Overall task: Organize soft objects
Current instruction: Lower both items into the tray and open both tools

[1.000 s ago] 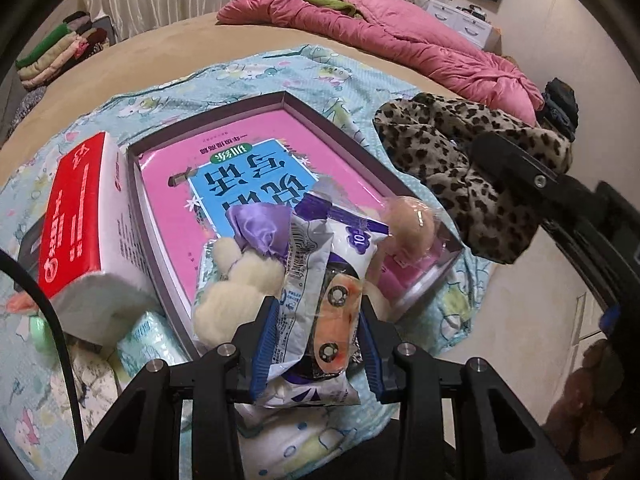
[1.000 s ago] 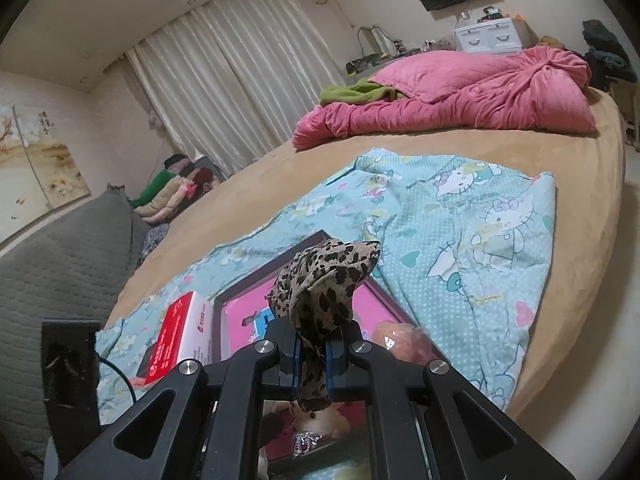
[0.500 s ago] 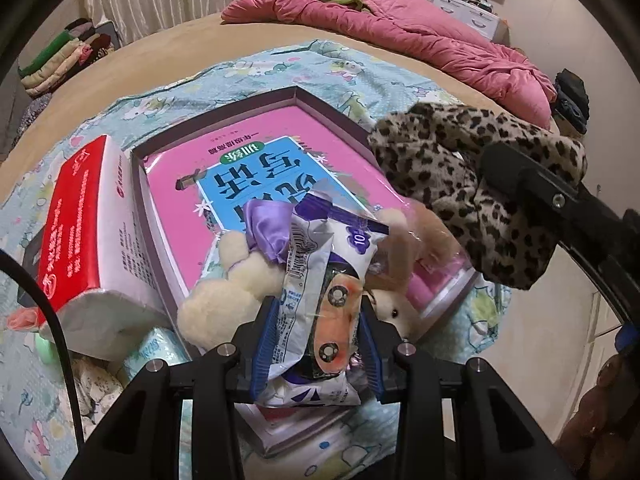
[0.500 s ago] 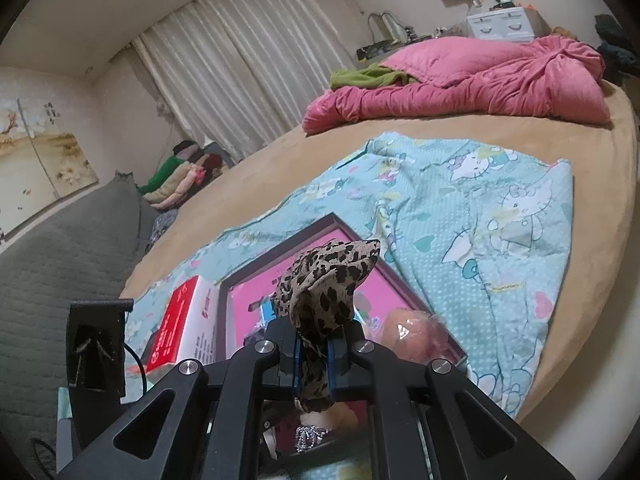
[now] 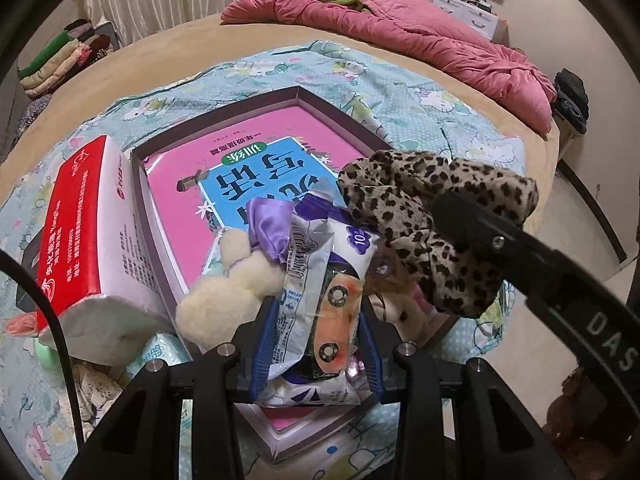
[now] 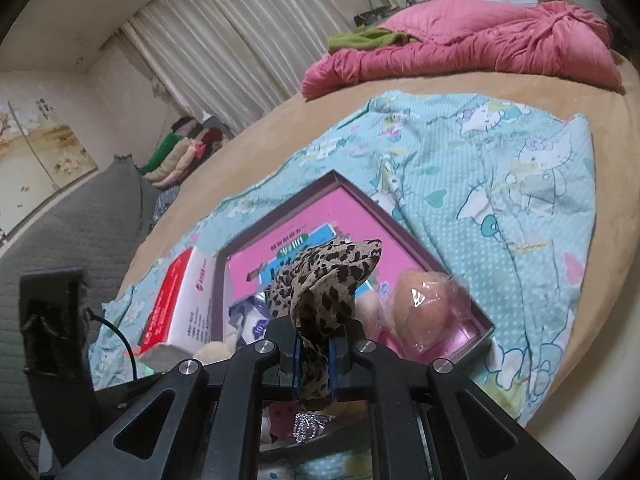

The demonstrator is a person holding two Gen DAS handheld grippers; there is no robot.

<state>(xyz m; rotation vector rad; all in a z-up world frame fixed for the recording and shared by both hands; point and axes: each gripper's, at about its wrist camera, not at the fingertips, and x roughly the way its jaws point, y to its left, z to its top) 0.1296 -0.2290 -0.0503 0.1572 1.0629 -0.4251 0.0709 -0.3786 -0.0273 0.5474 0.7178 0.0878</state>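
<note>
Both grippers loaded, over the box.
Left gripper (image 5: pixel 316 340) clamps a plastic packet (image 5: pixel 320 280); right gripper (image 6: pixel 314 354) pinches a leopard cloth (image 6: pixel 320 280), both above the pink-lined box (image 5: pixel 224 112) on the bed.

over the last second your right gripper (image 5: pixel 472 216) has swung in from the right of the left wrist view, carrying the leopard cloth (image 5: pixel 432 224) from beside the box (image 5: pixel 340 108) to above its near right corner. the cloth now overlaps the packet (image 5: pixel 320 280) top and hides the peach ball (image 6: pixel 420 304) there. the plush (image 5: pixel 228 288) has come further into that view below the purple bow (image 5: pixel 268 228). in your right wrist view, the box and ball sit closer and lower beneath the cloth (image 6: pixel 320 288).
</note>
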